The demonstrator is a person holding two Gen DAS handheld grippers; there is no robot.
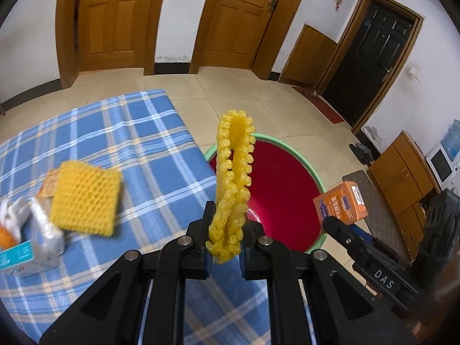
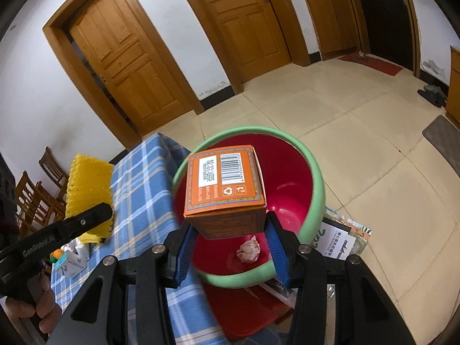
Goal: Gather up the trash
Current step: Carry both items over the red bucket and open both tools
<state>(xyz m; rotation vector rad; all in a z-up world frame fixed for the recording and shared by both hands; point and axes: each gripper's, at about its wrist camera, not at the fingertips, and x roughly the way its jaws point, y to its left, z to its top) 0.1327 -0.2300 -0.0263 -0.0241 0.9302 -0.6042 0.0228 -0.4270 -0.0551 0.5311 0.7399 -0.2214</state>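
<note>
My left gripper (image 1: 225, 240) is shut on a yellow foam net sleeve (image 1: 233, 178) that stands up between its fingers, at the table's edge beside the red bin (image 1: 284, 189). My right gripper (image 2: 230, 231) is shut on an orange carton (image 2: 227, 189) and holds it above the open red bin (image 2: 290, 184) with the green rim. A crumpled pinkish paper ball (image 2: 249, 249) lies in the bin. The orange carton also shows in the left wrist view (image 1: 340, 202), over the bin's right side. A second yellow foam net (image 1: 86, 198) lies on the blue plaid table.
On the blue plaid tablecloth (image 1: 149, 149) lie a white plastic wrapper (image 1: 43, 227), a small teal-and-white box (image 1: 17, 258) and an orange packet. Printed papers (image 2: 339, 241) lie right of the bin. Wooden chairs (image 2: 34, 195) stand at the far left. Tiled floor and wooden doors lie beyond.
</note>
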